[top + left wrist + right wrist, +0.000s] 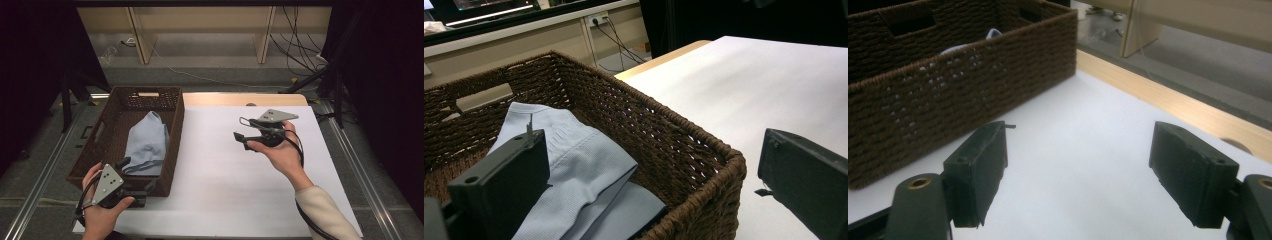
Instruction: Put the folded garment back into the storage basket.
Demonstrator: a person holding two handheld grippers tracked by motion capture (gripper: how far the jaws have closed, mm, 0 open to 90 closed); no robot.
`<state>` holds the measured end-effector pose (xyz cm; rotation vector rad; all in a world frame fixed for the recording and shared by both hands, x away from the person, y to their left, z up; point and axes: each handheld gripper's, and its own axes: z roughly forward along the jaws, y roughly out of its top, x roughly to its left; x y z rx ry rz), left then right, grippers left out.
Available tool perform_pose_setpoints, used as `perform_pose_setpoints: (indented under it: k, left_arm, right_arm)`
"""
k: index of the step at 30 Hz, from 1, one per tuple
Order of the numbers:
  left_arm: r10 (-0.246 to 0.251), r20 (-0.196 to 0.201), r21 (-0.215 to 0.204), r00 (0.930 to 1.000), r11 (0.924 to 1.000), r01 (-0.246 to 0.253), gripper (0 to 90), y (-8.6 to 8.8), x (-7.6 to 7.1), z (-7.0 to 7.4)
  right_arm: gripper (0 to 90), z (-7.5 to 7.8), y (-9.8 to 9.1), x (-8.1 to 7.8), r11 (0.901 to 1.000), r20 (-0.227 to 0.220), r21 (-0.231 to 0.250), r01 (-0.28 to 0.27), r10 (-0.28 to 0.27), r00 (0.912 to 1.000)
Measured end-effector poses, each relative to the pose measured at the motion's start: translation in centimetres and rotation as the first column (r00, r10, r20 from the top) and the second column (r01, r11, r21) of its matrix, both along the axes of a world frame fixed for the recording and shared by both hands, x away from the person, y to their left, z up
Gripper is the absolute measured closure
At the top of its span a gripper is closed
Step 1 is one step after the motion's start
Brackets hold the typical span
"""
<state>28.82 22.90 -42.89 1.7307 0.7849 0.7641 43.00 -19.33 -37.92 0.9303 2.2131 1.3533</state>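
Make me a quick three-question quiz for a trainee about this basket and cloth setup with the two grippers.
1. True or false: the light blue cloth lies on the white table cover, outside the brown woven basket.
2. Which gripper is at the basket's near corner? A) left gripper B) right gripper
3. Fill in: the right gripper's jaws stand ___ with nothing between them.

Key
1. False: the cloth lies inside the basket.
2. A: the left gripper's jaws straddle the basket's rim at the near corner, while the right is over the table cover.
3. Open.
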Motion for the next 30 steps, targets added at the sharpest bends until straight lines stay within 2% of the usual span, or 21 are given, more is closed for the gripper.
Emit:
perform_pose_setpoints:
  k: [7, 16, 18, 23, 30]
  left_arm:
    - [0.004, -0.002, 0.007, 1.0, 1.0, -0.004, 0.0, 0.0, 0.1, -0.2]
    - [0.007, -0.007, 0.012, 1.0, 0.9999, -0.007, 0.0, 0.0, 0.1, -0.4]
    - [0.008, -0.005, 0.013, 1.0, 0.9999, -0.008, 0.0, 0.0, 0.1, -0.5]
    - [0.007, -0.003, 0.019, 1.0, 0.9998, -0.007, 0.0, 0.0, 0.1, -0.6]
    - [0.013, -0.007, 0.013, 0.9999, 0.9998, -0.012, 0.0, 0.1, 0.1, -0.7]
  right_arm:
    - [23.8, -1.2, -3.8, -2.5, 0.9987, 0.014, 0.033, 0.04, -0.041, 0.9991]
    - [24.1, -2.9, -6.7, -5.6, 0.9957, 0.031, 0.064, 0.066, -0.068, 0.9972]
    - [24.0, -3.5, -7.1, -6.5, 0.9942, 0.017, 0.081, 0.07, -0.071, 0.9973]
    - [23.9, -4.0, -6.9, -8.0, 0.9967, 0.031, 0.067, 0.046, -0.048, 0.9983]
    - [23.9, -4.1, -7.1, -8.7, 0.9966, 0.047, 0.069, 0.044, -0.047, 0.9978]
